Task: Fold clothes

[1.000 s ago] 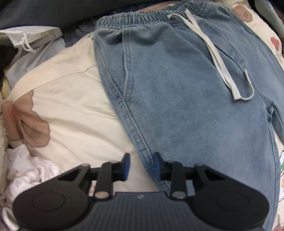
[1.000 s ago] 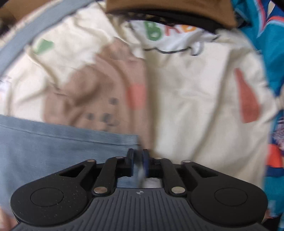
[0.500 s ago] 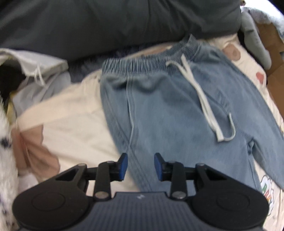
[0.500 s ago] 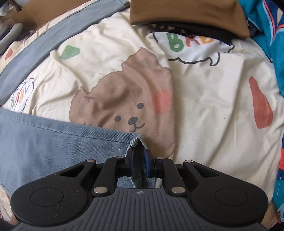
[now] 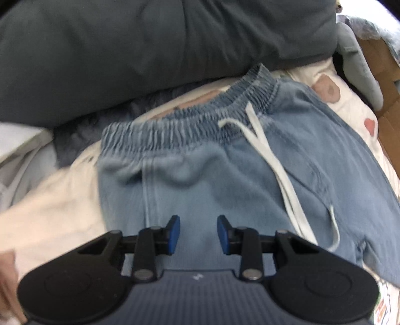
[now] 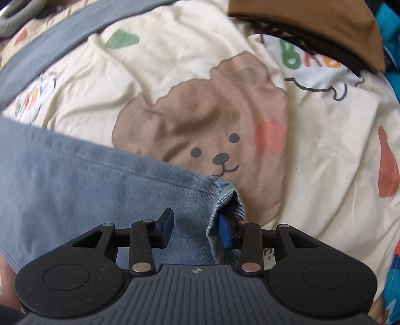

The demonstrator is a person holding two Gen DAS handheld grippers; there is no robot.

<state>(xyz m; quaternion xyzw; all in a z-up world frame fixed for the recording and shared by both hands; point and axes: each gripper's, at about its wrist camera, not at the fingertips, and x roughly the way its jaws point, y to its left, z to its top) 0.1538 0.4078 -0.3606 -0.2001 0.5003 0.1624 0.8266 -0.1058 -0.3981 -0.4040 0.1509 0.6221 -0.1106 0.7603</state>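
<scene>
1. Soft, even daylight; a blown-out white patch glares far beyond the left fingers [image 5: 175, 231], to their right.
2. The jeans [image 5: 225, 180] there look smeared.
3. Edges bow outward; the right view is sharper.

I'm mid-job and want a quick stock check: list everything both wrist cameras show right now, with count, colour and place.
Light blue denim trousers: one, spread flat on the bedding; elastic waistband at the far end, hem corner by the right gripper.
White drawstring: one, trailing from the waistband down the front.
Cream bedsheet with brown bear print: one, under the trousers.
Dark grey pillow: one, beyond the waistband.
Grey band of cloth: one, upper left of the right view.
Brown folded cloth: one, top right, on the sheet.
Bright blue patterned fabric: one, far right edge.
Left gripper: black, blue pads, open above the trousers.
Right gripper: black, has just been opening; hem corner lies loose against its right pad.
</scene>
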